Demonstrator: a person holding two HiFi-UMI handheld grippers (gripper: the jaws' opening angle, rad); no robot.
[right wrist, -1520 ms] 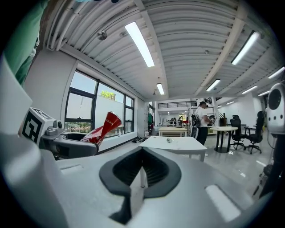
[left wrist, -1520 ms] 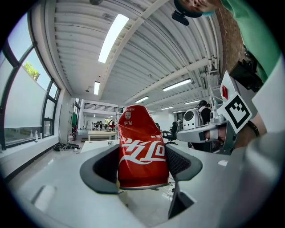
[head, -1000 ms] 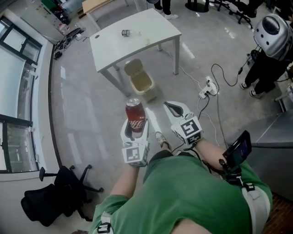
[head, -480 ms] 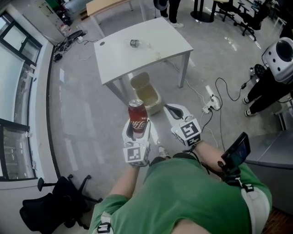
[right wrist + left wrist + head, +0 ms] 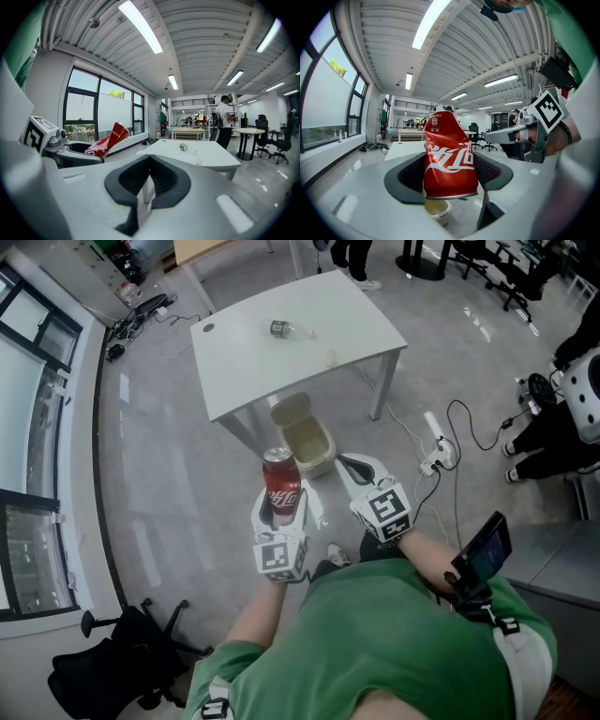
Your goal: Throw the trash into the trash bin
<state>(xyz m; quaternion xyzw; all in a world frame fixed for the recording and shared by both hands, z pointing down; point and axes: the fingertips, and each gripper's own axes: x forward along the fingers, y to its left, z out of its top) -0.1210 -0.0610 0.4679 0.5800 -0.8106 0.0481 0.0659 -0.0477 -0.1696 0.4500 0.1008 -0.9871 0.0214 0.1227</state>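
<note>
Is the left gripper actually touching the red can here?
Touching. The left gripper view shows the red can standing between the jaws of the left gripper, with both dark pads pressed against its sides and no gap.

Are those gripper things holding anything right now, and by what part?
The left gripper clamps a red soda can by its lower sides, with the top sticking up. The right gripper is shut on nothing.

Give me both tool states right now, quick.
Left tool: closed, holding the red can.
Right tool: closed, nothing in it.
</note>
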